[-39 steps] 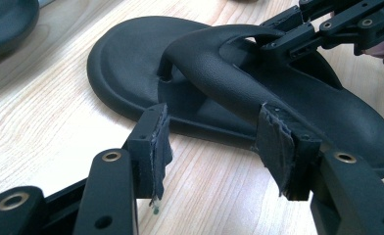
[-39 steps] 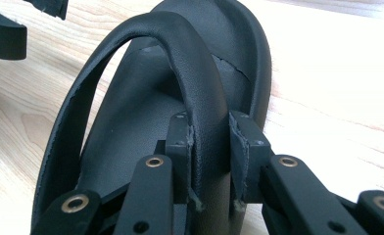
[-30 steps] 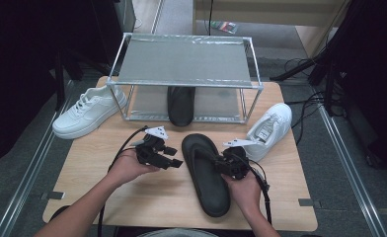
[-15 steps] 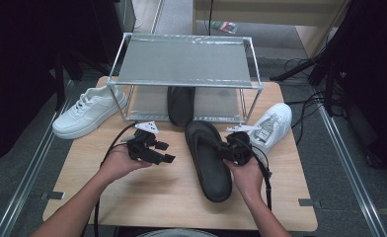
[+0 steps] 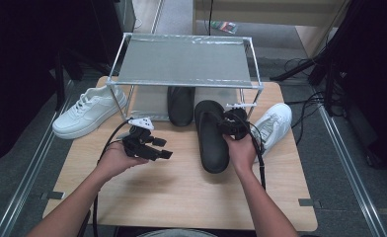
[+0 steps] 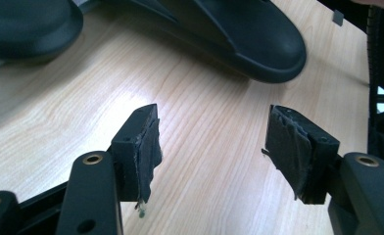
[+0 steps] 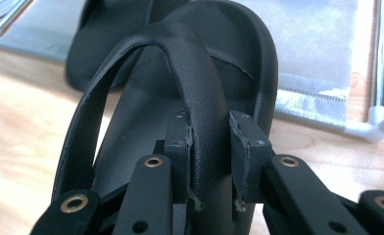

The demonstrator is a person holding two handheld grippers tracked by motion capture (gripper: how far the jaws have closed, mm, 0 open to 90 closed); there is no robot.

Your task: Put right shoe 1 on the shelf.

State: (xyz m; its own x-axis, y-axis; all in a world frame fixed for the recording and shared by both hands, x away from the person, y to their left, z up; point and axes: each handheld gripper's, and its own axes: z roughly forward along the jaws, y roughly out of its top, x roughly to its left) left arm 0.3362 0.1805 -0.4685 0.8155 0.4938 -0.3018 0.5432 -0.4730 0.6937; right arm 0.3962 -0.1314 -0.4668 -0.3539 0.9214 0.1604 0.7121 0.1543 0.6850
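A black slipper (image 5: 210, 140) lies lengthwise on the wooden table, its toe at the front edge of the metal rack (image 5: 181, 64). My right gripper (image 5: 229, 124) is shut on its arched strap (image 7: 200, 88), with the pads pressing both sides in the right gripper view (image 7: 212, 132). A second black slipper (image 5: 180, 103) sits under the rack. My left gripper (image 5: 152, 148) hovers left of the held slipper; its jaws have just been opening and stand wide with only bare wood between them (image 6: 212, 127). The held slipper's heel (image 6: 239, 34) lies beyond them.
One white sneaker (image 5: 88, 112) rests at the table's left edge, another (image 5: 275, 123) at the right beside the rack's leg. Cables trail from both grippers across the table (image 5: 181, 197). The rack's lower sheet (image 7: 317, 49) lies just ahead of the held slipper.
The right gripper has pushed the slipper away from the person, toward the rack. The left gripper has drawn a little to the left, away from the slipper.
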